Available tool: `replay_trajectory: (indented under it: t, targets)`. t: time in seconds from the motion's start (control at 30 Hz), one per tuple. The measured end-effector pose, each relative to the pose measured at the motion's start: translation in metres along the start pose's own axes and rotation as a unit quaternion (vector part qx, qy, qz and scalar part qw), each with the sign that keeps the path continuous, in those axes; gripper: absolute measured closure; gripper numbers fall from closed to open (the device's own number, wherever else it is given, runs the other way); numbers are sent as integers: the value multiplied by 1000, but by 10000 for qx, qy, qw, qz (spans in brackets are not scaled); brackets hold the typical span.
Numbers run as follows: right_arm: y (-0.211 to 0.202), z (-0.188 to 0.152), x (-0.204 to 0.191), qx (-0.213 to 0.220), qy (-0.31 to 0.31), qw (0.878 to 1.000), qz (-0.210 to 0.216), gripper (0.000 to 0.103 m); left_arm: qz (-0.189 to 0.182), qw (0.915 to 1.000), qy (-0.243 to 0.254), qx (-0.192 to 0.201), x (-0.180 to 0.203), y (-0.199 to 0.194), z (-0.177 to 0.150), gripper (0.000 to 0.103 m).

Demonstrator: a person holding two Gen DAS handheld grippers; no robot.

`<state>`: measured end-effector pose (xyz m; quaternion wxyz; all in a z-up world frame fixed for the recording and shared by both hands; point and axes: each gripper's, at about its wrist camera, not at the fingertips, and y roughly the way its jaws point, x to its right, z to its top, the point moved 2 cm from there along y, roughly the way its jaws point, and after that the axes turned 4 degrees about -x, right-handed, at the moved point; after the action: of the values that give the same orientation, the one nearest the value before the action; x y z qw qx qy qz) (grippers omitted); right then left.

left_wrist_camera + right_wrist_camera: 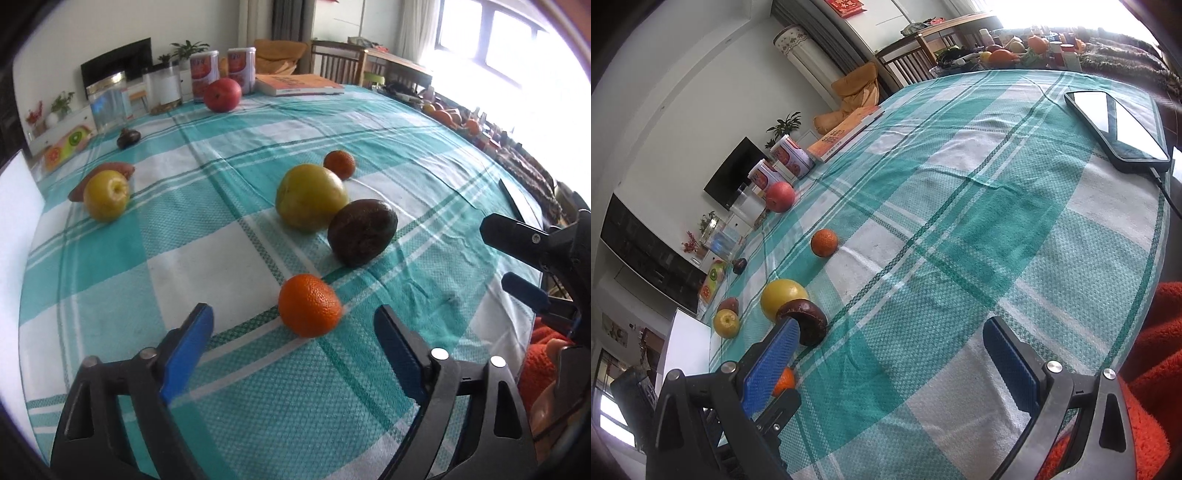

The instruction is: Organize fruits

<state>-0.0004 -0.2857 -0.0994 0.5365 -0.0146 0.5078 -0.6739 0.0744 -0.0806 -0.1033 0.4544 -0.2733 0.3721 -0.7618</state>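
Fruits lie on a teal checked tablecloth (236, 258). My left gripper (293, 325) is open, its blue fingers either side of a small orange (309, 305) just ahead. Beyond it lie a dark brown round fruit (362, 232), a large yellow-green fruit (311, 197) and a second small orange (340, 163). At left sit a yellow apple (106, 195) and a sweet potato (110, 170). A red apple (222, 94) and a small dark fruit (128, 138) lie farther back. My right gripper (890, 332) is open and empty over bare cloth; it also shows in the left wrist view (517, 254).
Two printed cans (221, 70), a clear jar (162, 86) and an orange book (299, 84) stand at the table's far edge. A phone (1115, 123) with a cable lies at the right. A white board (18, 195) stands at the left edge.
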Motion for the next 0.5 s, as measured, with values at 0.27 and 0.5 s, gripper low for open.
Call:
replay_trajectory:
  t: [0.27,0.5]
  targets:
    - [4,0,-1,-86,8,10000,10,4,235,9995,-213,69,-15,-7,-1,69]
    - [5,0,0,-103,34,9999,27,4,707,9928,-961,124,-72,-28,-9,69]
